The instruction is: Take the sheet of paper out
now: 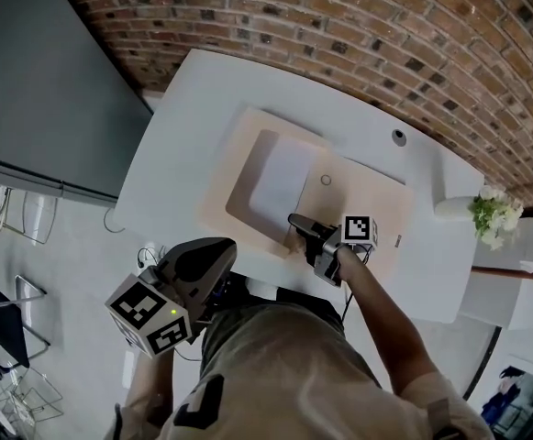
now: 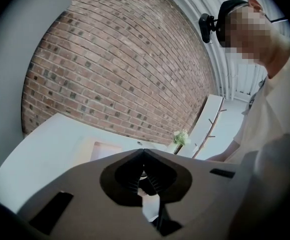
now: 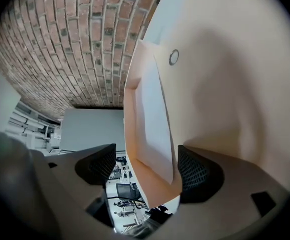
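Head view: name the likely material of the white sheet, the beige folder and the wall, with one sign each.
White flat sheet: likely paper, matte, thin, lying flat. Beige folder: probably thin card, matte, stiff-looking flap. Red-brown wall: brick, rough, with pale mortar lines.

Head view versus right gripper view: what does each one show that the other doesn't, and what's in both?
Only the head view: the left gripper near the person's body, and the potted plant at the right.
Only the right gripper view: the right gripper with its jaws apart, the near corner of the sheet of paper and the beige folder edge between them, not gripped; office chairs beyond.
Both: the right gripper, the sheet of paper, the beige folder and the brick wall.
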